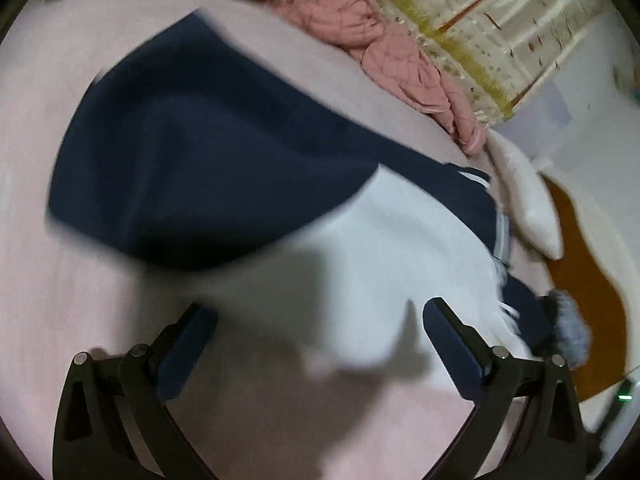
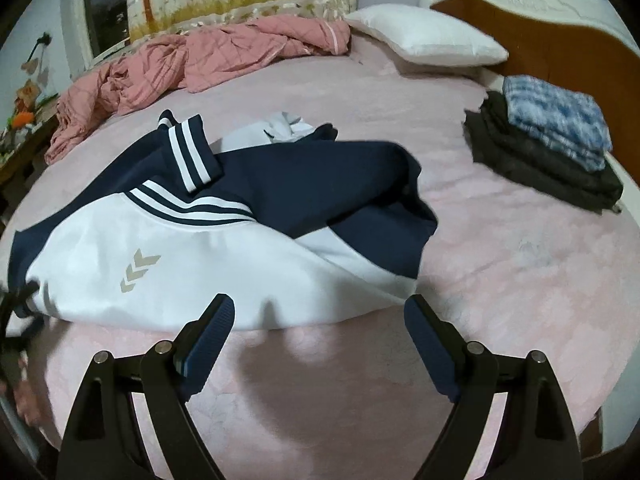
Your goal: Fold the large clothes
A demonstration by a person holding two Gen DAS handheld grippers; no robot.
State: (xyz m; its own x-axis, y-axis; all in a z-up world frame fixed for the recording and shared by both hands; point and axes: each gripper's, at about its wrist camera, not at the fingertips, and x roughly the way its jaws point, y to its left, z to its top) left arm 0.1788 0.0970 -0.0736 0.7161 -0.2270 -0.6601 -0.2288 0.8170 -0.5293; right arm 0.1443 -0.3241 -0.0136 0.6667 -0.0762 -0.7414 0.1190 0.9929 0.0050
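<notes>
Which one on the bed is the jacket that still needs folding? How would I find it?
Look at the big bed with the pink sheet. Folded clothes are stacked near the headboard, and a crumpled pink blanket lies at the far side. The jacket lies rumpled in the middle: the only navy and white thing, with white stripes and a small arrow logo.

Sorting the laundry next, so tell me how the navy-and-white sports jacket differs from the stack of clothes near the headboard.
The navy-and-white sports jacket lies rumpled and partly unfolded mid-bed; the stack of clothes is folded. The jacket is one garment; the stack holds several, dark below, blue plaid on top. Both rest on the pink bedsheet.
</notes>
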